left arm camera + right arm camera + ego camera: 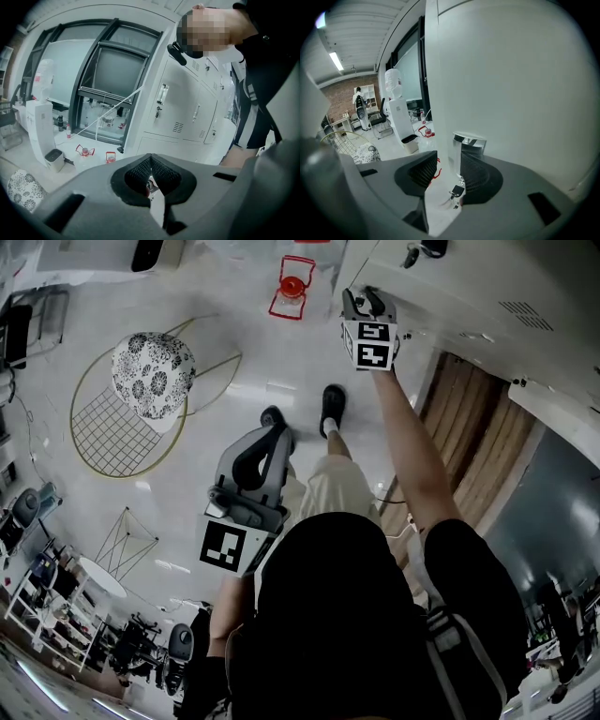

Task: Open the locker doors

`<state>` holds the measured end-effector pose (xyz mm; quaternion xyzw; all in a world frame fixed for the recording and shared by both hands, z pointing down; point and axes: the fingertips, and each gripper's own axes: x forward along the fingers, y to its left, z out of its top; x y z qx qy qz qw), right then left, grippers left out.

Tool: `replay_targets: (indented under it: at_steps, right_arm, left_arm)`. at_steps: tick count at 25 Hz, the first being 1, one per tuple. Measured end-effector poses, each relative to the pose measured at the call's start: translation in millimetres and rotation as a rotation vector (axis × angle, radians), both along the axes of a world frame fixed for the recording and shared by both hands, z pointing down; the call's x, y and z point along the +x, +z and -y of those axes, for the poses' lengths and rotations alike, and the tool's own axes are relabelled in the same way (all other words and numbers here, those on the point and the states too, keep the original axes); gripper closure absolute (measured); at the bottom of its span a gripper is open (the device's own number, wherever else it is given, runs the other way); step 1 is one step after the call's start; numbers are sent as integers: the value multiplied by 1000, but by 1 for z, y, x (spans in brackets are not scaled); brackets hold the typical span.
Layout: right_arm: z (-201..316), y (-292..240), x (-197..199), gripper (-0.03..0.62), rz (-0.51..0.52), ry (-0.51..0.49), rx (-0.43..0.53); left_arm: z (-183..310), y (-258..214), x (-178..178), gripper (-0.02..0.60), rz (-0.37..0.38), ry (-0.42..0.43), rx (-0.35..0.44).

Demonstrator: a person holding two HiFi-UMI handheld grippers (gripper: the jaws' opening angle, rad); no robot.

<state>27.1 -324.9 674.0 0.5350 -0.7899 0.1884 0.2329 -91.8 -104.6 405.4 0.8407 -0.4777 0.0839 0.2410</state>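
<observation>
The white lockers (450, 296) stand at the upper right of the head view. My right gripper (367, 304) is raised against one locker door (511, 84). Its jaws stand open around the door's chrome handle (465, 145); the handle sits close to the right pad, and a clear gap shows on the left. A key (456, 191) hangs in the lock just below the handle. My left gripper (248, 484) hangs low by the person's legs, away from the lockers. Its jaws (151, 176) are shut with nothing between them. More locker doors (183, 108) show in the left gripper view.
A wire chair with a floral cushion (153, 371) stands on the floor to the left. A red-handled jug (292, 285) sits near the lockers' base. A white water dispenser (396, 110) stands by the window. The person's shoes (330, 409) are close to the lockers.
</observation>
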Motion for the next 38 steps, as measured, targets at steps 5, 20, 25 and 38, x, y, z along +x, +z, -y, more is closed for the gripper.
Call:
replay_targets:
  at_steps: [5,20,25,38]
  right_arm:
    - [-16,-1,-4,450,-5,13,-13]
    - [-76,-1,3,451,-7,110,-63]
    - [-94,-1,13,473,-7,149,-70]
    - [-145,-9,34,473,-57,190,-82]
  left_arm:
    - [-2,-2,-2,564,-8,34,7]
    - [-16,-22,-10,563,-11,186,51]
    - [-23,-25,-5,563,-10,248,60]
    - [-53,-39,25,564,-22,393,95]
